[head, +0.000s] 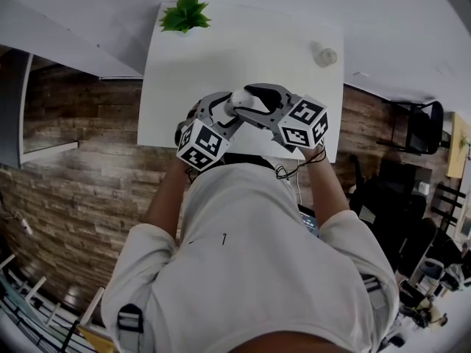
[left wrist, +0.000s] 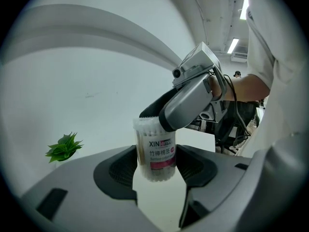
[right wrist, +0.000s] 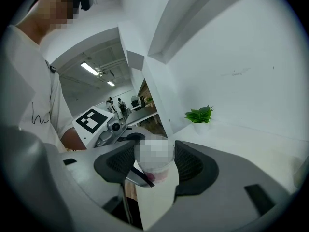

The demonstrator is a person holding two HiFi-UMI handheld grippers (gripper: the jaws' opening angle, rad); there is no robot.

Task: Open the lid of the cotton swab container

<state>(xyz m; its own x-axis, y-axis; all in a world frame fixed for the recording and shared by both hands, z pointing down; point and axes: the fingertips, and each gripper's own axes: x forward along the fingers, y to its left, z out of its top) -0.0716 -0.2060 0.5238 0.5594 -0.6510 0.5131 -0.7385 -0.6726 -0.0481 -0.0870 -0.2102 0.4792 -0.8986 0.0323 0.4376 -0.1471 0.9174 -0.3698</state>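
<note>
Both pairs of jaws were closed on the container [left wrist: 155, 149], one at each end. In the left gripper view, the left gripper [left wrist: 155, 167] held the lower body between its dark pads, part-way open to the container's width. The container stood nearly upright there, swabs showing through the clear wall and a pink-banded label [left wrist: 162, 153] facing the camera. The right gripper [left wrist: 186, 105] reached in from the upper right, one jaw lying over the container's top.

In the right gripper view, the right gripper [right wrist: 154, 167] had the container [right wrist: 155, 175] between its pads, with the left gripper [right wrist: 104, 129] just behind it. The top itself could not be made out in that view.

From the head view, the left gripper [head: 227, 109] and right gripper [head: 254, 100] met at the container [head: 240, 101], close to the person [head: 243, 256] and over the near edge of a white table [head: 243, 43]. A plant [head: 184, 13] stood at the far left corner.
</note>
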